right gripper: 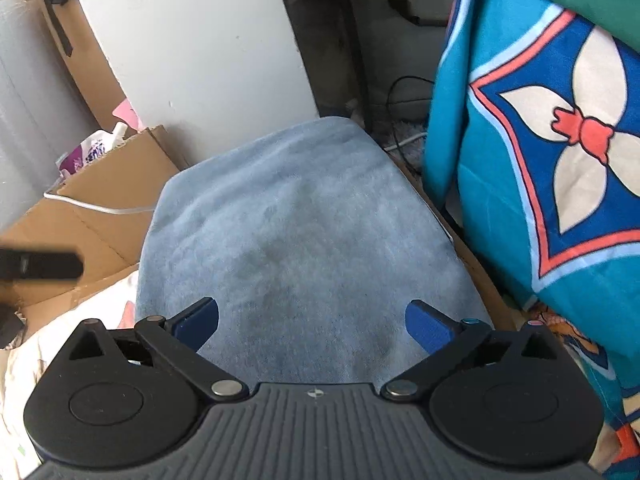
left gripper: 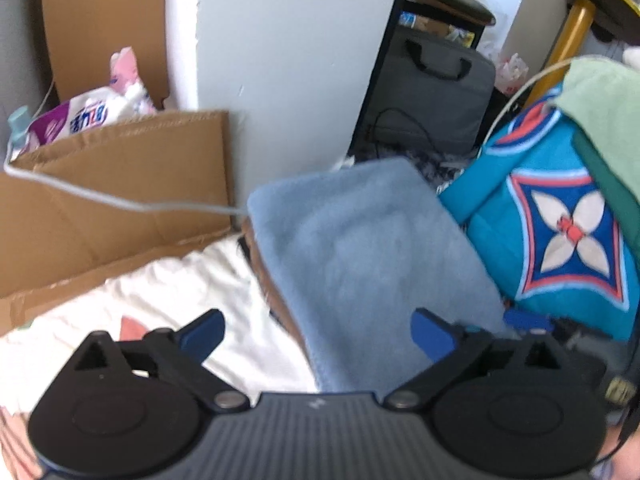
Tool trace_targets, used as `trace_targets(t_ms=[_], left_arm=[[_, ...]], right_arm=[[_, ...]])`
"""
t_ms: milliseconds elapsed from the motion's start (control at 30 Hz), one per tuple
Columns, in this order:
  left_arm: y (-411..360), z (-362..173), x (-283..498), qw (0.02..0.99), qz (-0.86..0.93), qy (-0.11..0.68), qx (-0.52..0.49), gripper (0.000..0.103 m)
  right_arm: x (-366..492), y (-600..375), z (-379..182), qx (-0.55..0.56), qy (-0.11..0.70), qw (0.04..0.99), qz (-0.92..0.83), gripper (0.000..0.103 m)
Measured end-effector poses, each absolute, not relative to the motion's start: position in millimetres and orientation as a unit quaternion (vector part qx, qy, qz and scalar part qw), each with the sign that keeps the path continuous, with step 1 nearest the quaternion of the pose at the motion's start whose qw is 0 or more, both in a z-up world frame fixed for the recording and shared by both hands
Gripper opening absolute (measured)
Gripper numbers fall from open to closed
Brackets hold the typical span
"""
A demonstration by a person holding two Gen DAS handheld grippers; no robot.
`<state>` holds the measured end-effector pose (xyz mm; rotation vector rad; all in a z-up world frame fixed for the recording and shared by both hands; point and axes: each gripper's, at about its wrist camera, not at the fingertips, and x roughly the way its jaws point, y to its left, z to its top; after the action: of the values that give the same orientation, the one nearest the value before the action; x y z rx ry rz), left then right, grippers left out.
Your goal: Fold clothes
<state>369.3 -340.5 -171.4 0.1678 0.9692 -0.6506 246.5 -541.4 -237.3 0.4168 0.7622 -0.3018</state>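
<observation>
From your left wrist view, your left tool (left gripper: 318, 336) has its blue fingers (left gripper: 202, 336) spread wide apart with nothing between them. Ahead of it lies the folded light-blue towel (left gripper: 368, 248), flat and rectangular, its near edge running in under the tool body, resting partly on a white printed sheet (left gripper: 192, 292) that covers the surface to the left. Beyond the sheet stands an opened cardboard box (left gripper: 120, 184) holding a purple-and-white packet (left gripper: 76, 120), and a thin white cable (left gripper: 100, 198) runs across the box toward the towel's far left corner. Just right of the towel sits a teal quilt (left gripper: 556, 216) with a blue diamond and white petal motif, and a pale green cloth (left gripper: 604, 96) lies on top of it. Behind the towel you can see a white wall panel (left gripper: 288, 52) and a grey bag (left gripper: 432, 96) with black handles. This view is somewhat blurred. From your right wrist view, your right tool (right gripper: 312, 326) likewise has its fingers (right gripper: 430, 328) wide apart and empty, held over the near end of the same towel (right gripper: 300, 232), which fills the middle of the frame; whether the fingers touch the fabric cannot be told. The teal quilt (right gripper: 540, 168) rises directly beside the towel's right edge, the cardboard box (right gripper: 104, 208) lies to the left, and a dark blurred object (right gripper: 38, 266) enters from the left edge; what it is cannot be told.
</observation>
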Motion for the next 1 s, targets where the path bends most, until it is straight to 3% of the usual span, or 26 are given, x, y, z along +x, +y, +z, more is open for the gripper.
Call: trace_targets(t_ms=[333, 1000], left_arm=[[-314.0, -165.6, 323.9, 0.837, -0.289, 0.455, 0.093, 0.102], [-170.6, -63.9, 242.5, 0.88, -0.182, 0.437, 0.039, 0.102]], right_arm=[[233.6, -535.7, -227.2, 0.189, 0.383, 0.891, -0.157, 0.103], [223.9, -500.5, -194.0, 0.14, 0.398, 0.896, -0.139, 0.103]])
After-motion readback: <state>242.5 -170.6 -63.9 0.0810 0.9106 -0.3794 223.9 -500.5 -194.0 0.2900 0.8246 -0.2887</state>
